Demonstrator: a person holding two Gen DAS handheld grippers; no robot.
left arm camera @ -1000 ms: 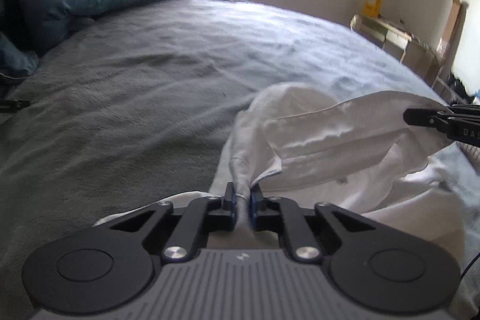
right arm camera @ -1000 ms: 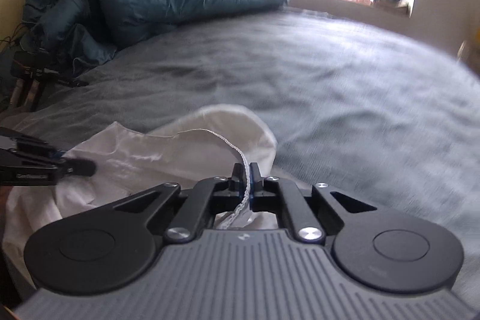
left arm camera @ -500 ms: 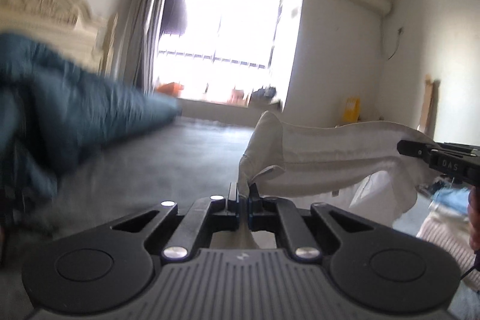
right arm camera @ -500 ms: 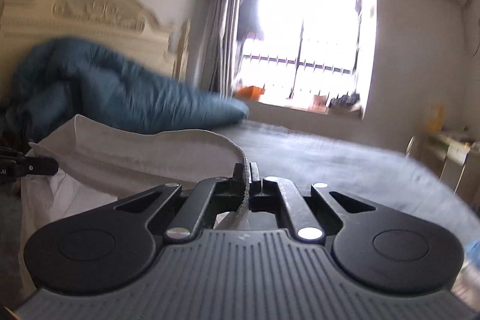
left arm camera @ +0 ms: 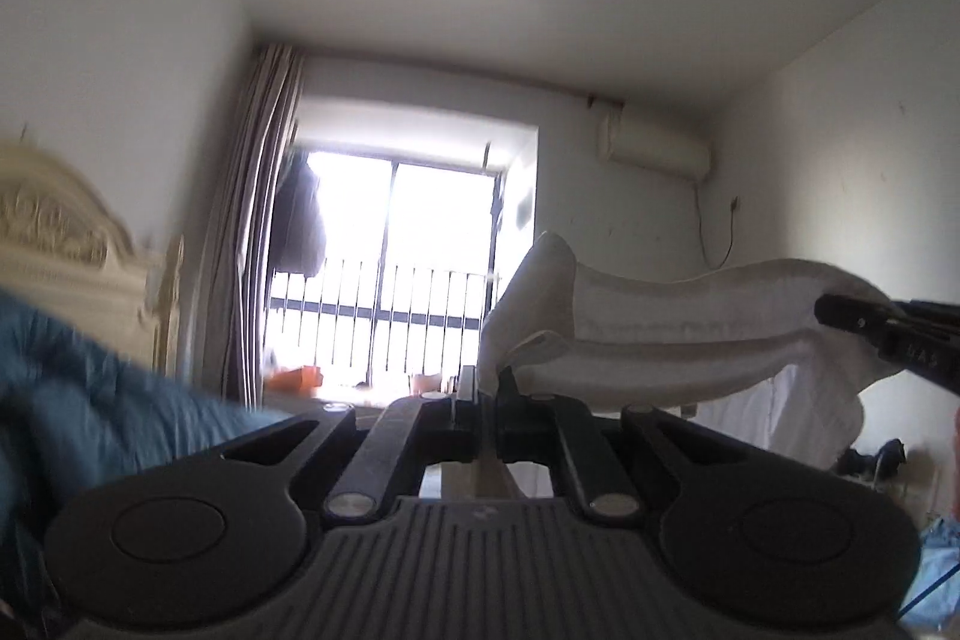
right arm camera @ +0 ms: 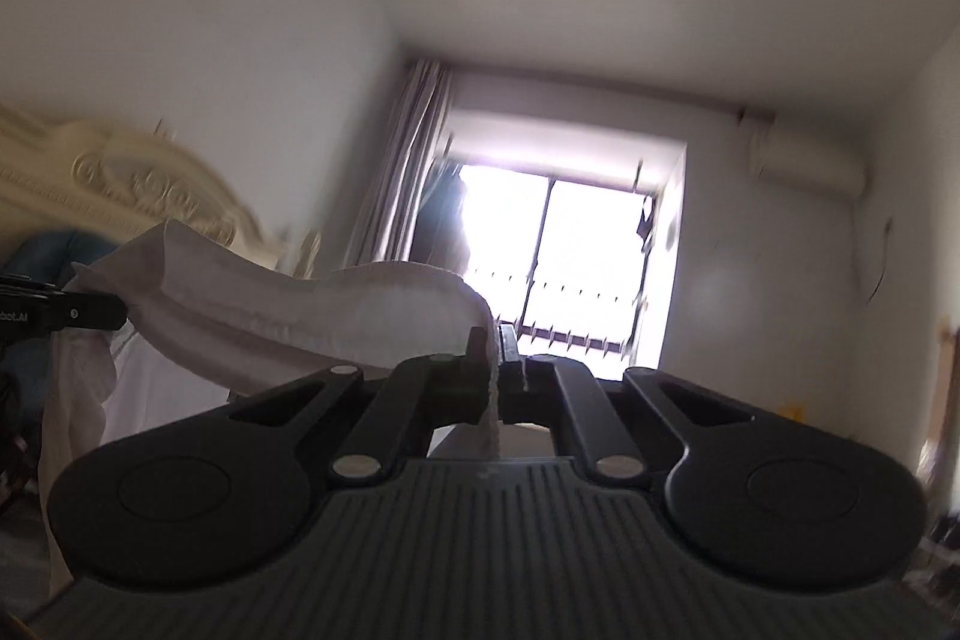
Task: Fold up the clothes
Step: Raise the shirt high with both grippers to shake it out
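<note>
Hanging stretched in the air between the left tongs (left arm camera: 487, 388) and right tongs (right arm camera: 493, 358), both clenched on its edge, the white garment (left arm camera: 690, 322) is judged entirely unfolded as yet.

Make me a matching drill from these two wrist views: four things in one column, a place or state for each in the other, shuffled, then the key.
Things
1. white garment
2. curtain
3. air conditioner
4. left claw

Places or states
A. high on the wall, right of the window
B. shut on a pinch of cloth
C. hanging at the window's left side
D. stretched in the air between the two claws

Pairs: 1-D, 2-C, 3-A, 4-B
</note>
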